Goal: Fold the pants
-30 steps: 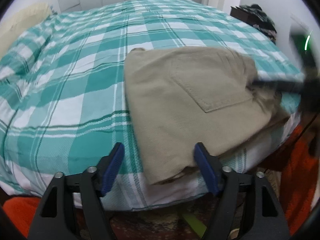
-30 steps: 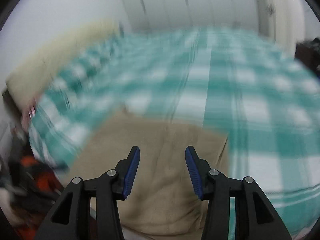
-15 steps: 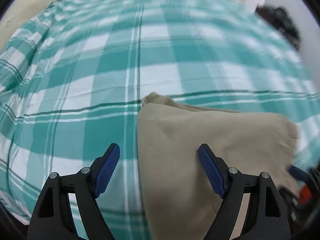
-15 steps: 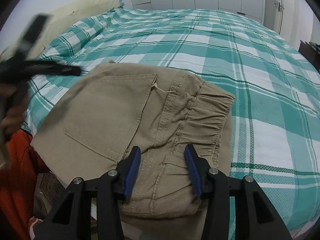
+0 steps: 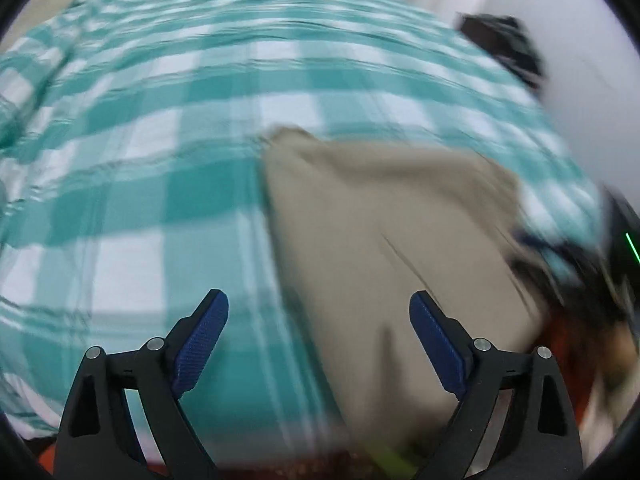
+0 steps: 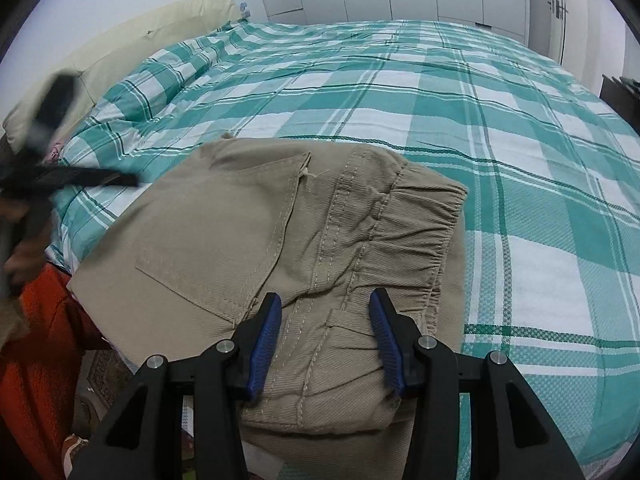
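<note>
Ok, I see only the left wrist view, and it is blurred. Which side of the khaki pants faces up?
Observer: The seat side. A back pocket shows on top of the folded khaki pants.
Operator: And where is the waistband?
Observer: The elastic waistband runs along the edge of the pants that faces the open checked bedspread.
Operator: Does the right gripper hold them?
Observer: No pinch that I can see. The right gripper has its jaws apart over the seat seam.
</note>
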Action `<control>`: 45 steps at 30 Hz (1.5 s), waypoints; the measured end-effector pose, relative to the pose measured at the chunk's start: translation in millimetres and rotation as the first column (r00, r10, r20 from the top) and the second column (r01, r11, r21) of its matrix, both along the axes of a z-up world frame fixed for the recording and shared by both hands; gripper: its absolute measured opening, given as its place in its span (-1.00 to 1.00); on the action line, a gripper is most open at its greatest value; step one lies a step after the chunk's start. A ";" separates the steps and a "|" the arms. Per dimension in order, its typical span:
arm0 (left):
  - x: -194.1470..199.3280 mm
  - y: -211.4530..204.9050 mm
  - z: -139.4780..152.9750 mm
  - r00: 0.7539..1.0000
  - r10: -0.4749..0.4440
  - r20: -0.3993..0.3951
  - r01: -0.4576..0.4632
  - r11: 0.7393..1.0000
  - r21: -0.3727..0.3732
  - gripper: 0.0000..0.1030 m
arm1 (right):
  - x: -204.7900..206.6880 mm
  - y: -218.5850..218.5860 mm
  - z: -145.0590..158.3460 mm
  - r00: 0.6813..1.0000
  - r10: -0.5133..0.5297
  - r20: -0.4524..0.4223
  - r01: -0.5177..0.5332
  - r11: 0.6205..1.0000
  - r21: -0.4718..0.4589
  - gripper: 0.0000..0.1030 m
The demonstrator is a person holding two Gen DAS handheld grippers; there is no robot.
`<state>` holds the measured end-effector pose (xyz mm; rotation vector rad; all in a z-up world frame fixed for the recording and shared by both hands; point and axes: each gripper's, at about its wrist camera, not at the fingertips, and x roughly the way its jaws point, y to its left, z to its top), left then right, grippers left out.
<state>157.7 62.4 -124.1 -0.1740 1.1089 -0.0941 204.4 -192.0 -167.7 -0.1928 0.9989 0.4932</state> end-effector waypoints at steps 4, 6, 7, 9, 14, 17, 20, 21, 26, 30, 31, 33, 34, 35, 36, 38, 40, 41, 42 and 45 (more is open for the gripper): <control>-29.5 -13.4 -37.0 0.995 -0.035 -0.092 0.047 0.989 0.137 0.84 | 1.1 0.0 -0.4 1.000 -0.010 -0.002 0.010 1.000 0.002 -0.09; -28.2 1.1 -48.1 0.993 0.039 -0.109 -0.036 0.999 0.033 0.85 | 1.3 1.0 -0.4 1.000 -0.012 -0.006 0.012 1.000 0.004 -0.09; -28.2 0.7 -46.5 0.993 0.048 -0.103 -0.045 0.998 0.034 0.86 | 1.2 1.9 -0.6 1.000 -0.012 -0.003 0.012 1.000 -0.002 -0.09; -30.0 -6.3 -40.4 0.996 0.037 -0.086 -0.031 0.997 0.075 0.85 | 0.0 4.5 -1.0 1.000 -0.010 0.008 0.010 1.000 -0.022 -0.09; -33.5 8.1 -13.1 0.997 0.069 -0.032 -0.072 0.994 -0.086 0.82 | -0.2 -4.9 7.7 1.000 -0.030 -0.002 0.030 0.999 0.036 -0.09; -25.1 28.2 -3.5 0.990 0.143 -0.014 -0.142 0.962 -0.232 0.83 | 0.3 -37.1 30.2 0.993 -0.097 -0.063 0.109 0.967 0.228 0.03; -5.9 34.1 -16.8 0.985 0.156 -0.069 -0.170 0.941 -0.293 0.83 | 6.8 -86.3 38.1 0.963 -0.231 -0.142 0.267 0.896 0.354 0.23; 3.8 30.9 -24.8 0.986 0.140 -0.095 -0.162 0.944 -0.287 0.82 | 11.8 -96.0 33.7 0.950 -0.250 -0.185 0.302 0.886 0.352 0.23; 35.7 7.2 -53.3 0.983 0.076 -0.169 -0.121 0.954 -0.274 0.79 | 39.4 -111.6 -8.2 0.879 -0.171 -0.445 0.352 0.862 0.365 0.23; 46.2 -2.0 -50.0 0.975 0.105 -0.193 -0.159 0.944 -0.290 0.05 | 55.2 -88.7 -20.7 0.862 -0.114 -0.494 0.312 0.887 0.340 0.29; 45.8 -4.4 -45.1 0.975 0.120 -0.187 -0.166 0.953 -0.255 -0.50 | 56.0 -81.1 -20.1 0.871 -0.110 -0.479 0.281 0.911 0.302 0.15; 43.2 -7.7 -27.8 0.983 0.121 -0.138 -0.147 0.970 -0.196 -0.71 | 53.8 -59.7 -5.3 0.911 -0.092 -0.401 0.190 0.958 0.213 -0.08; 41.3 -7.5 -20.6 0.986 0.119 -0.116 -0.139 0.972 -0.189 -0.75 | 52.0 -52.7 3.7 0.932 -0.079 -0.354 0.151 0.972 0.181 -0.12; 41.5 -5.6 -8.2 0.989 0.121 -0.086 -0.136 0.972 -0.189 -0.75 | 48.1 -42.5 14.3 0.952 -0.059 -0.300 0.108 0.983 0.147 -0.20; 43.3 -2.5 0.7 0.990 0.126 -0.064 -0.137 0.969 -0.205 -0.76 | 43.9 -30.7 26.3 0.969 -0.032 -0.246 0.062 0.992 0.114 -0.24; 51.9 5.0 24.5 0.990 0.141 -0.009 -0.139 0.960 -0.241 -0.77 | 40.0 -13.9 48.0 0.984 0.011 -0.178 0.007 0.994 0.105 -0.30; 66.6 12.8 49.6 0.986 0.162 0.050 -0.146 0.961 -0.234 -0.77 | 47.8 -0.6 70.3 0.991 0.043 -0.128 -0.027 0.991 0.129 -0.33; 78.6 18.8 63.8 0.981 0.173 0.084 -0.151 0.964 -0.219 -0.77 | 55.3 6.4 80.9 0.993 0.052 -0.102 -0.038 0.989 0.141 -0.33; 85.6 24.9 73.1 0.977 0.181 0.110 -0.155 0.966 -0.205 -0.77 | 64.1 14.4 89.3 0.995 0.058 -0.087 -0.045 0.988 0.150 -0.33; 112.0 39.3 102.2 0.955 0.209 0.212 -0.178 0.972 -0.156 -0.75 | 101.4 28.3 110.9 0.999 0.049 -0.020 -0.045 0.985 0.169 -0.33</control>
